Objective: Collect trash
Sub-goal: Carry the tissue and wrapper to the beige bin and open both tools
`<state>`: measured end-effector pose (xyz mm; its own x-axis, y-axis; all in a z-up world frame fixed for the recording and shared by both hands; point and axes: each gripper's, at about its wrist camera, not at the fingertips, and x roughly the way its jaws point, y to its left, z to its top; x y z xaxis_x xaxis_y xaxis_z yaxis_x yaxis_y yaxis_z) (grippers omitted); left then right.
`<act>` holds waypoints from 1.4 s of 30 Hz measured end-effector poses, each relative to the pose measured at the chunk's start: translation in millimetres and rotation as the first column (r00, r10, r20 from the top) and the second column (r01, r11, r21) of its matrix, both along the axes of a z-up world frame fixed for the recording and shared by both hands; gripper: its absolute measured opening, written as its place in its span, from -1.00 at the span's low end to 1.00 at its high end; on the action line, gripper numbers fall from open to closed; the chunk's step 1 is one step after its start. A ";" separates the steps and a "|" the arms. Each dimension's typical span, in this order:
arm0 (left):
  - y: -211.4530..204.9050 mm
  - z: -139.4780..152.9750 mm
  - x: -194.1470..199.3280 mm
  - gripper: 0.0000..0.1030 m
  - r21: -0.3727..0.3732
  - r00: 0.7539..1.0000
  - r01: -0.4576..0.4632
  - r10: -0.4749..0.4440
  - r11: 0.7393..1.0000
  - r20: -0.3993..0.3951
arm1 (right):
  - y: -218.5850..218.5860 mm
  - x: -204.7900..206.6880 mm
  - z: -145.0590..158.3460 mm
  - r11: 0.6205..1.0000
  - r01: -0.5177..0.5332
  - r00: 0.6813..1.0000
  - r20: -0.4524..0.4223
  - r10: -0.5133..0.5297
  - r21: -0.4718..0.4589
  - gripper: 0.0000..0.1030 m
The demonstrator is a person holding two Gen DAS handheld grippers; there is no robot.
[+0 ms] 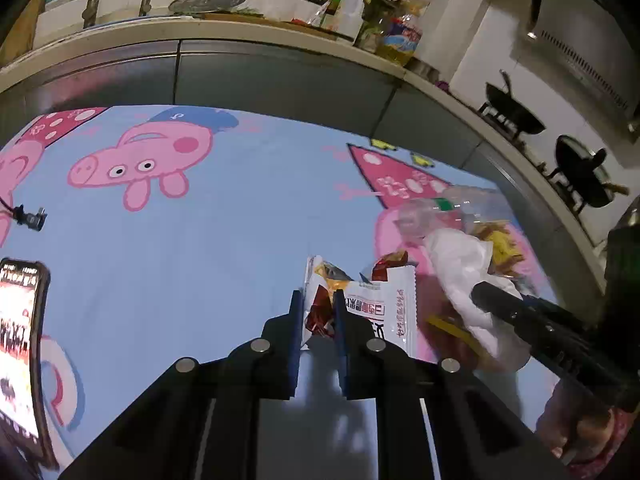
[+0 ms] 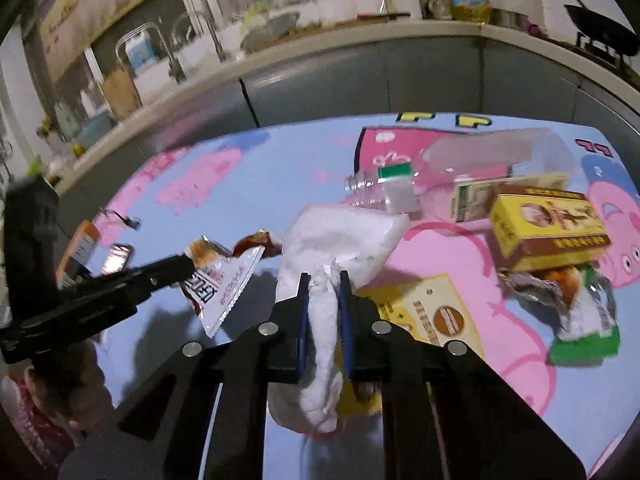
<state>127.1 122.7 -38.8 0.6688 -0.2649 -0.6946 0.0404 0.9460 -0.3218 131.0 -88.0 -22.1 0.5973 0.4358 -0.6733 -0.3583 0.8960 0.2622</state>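
Both claws clamped on trash above the cartoon-print counter (image 1: 180, 248).

Left claw (image 1: 318, 312) pinches a white snack wrapper (image 1: 384, 304), lifted at the counter's middle. Right claw (image 2: 325, 292) grips a crumpled white tissue (image 2: 340, 240). Farther right lie a clear bottle (image 2: 480, 160), a yellow box (image 2: 548, 224) and a green-edged wrapper (image 2: 576, 320).

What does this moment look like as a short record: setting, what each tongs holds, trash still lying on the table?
setting: table with cartoon pig cloth, kitchen counter behind
left tongs: shut on a white and red snack wrapper
right tongs: shut on a crumpled white tissue
trash still lying: clear plastic bottle, yellow box, yellow card, green and silver wrapper
other items: phone at the table's edge
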 end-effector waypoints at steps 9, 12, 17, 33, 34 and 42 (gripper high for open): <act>-26.2 28.6 -36.1 -0.73 -0.027 0.995 0.089 -0.087 0.996 0.039 | -54.1 -55.9 9.7 0.988 0.092 0.995 0.017 -0.095 0.125 -0.76; -49.0 30.6 -43.0 -0.74 -0.021 0.988 0.148 -0.147 0.989 0.036 | -78.6 -72.6 2.6 0.981 0.147 0.989 0.006 -0.149 0.124 -0.76; -98.9 29.1 -54.2 -0.73 0.005 0.964 0.264 -0.264 0.964 0.025 | -126.2 -93.4 -12.0 0.956 0.271 0.962 -0.017 -0.271 0.108 -0.76; -247.4 27.0 -31.2 -0.74 0.109 0.869 0.494 -0.493 0.863 -0.036 | -262.1 -122.4 -52.2 0.829 0.521 0.854 -0.117 -0.508 0.202 -0.76; -254.6 27.0 -28.9 -0.74 0.114 0.865 0.501 -0.500 0.858 -0.039 | -267.1 -122.1 -52.6 0.825 0.525 0.851 -0.116 -0.512 0.207 -0.76; -314.5 30.7 -10.5 -0.74 0.150 0.821 0.570 -0.569 0.808 -0.052 | -307.6 -123.2 -52.1 0.778 0.569 0.820 -0.118 -0.560 0.265 -0.76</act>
